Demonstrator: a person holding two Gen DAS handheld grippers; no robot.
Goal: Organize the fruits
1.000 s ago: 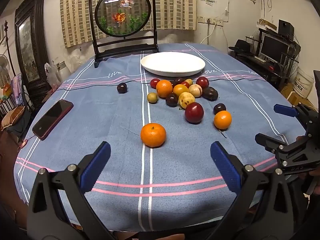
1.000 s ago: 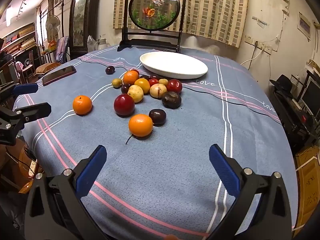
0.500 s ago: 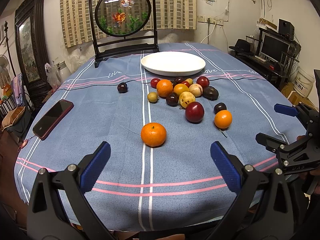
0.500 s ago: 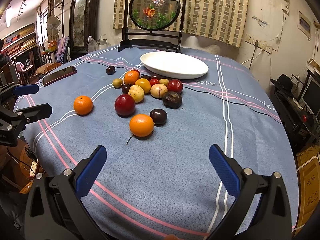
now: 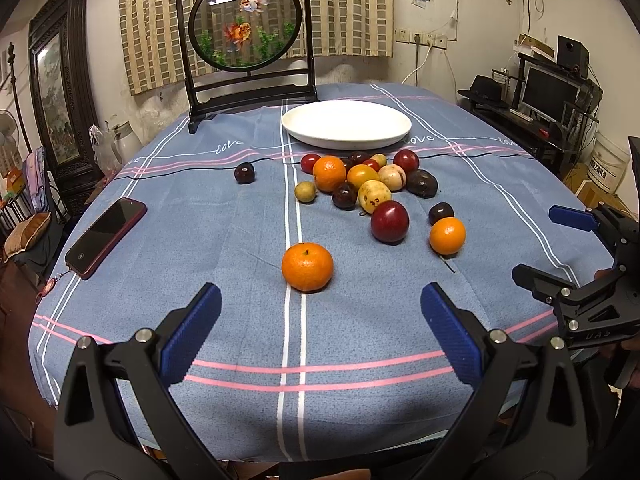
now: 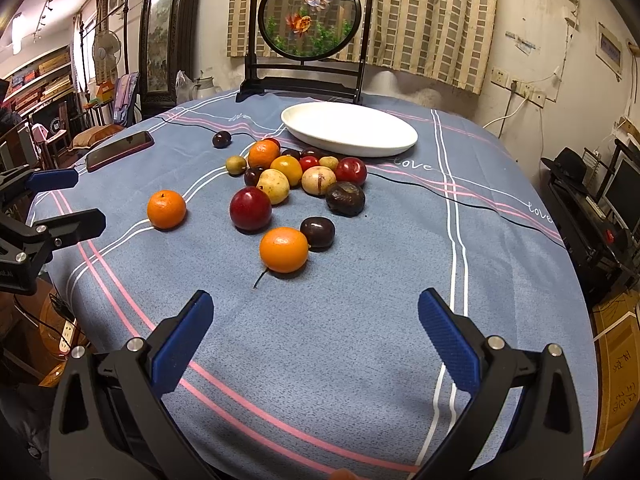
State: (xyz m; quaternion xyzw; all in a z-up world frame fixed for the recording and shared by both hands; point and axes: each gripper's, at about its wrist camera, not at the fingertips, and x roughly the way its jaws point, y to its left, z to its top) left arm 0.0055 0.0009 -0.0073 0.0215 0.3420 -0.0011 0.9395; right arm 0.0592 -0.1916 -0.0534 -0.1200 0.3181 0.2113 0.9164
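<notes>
**Fruit loose on the cloth, both grippers empty**

Left wrist view: the left gripper (image 5: pixel 320 316) hovered low over the blue tablecloth (image 5: pixel 224 240), jaws spread wide and holding nothing. A lone mandarin (image 5: pixel 307 267) sat just ahead of it. The fruit cluster (image 5: pixel 368 186) lay in front of the white plate (image 5: pixel 346 124), which held nothing. A phone (image 5: pixel 106 236) lay at the left.

Right wrist view: the right gripper (image 6: pixel 316 330) was likewise released and empty. An orange (image 6: pixel 284 249) touched a dark plum (image 6: pixel 317 232) ahead; the red plum (image 6: pixel 251 208) sat beside them.
</notes>
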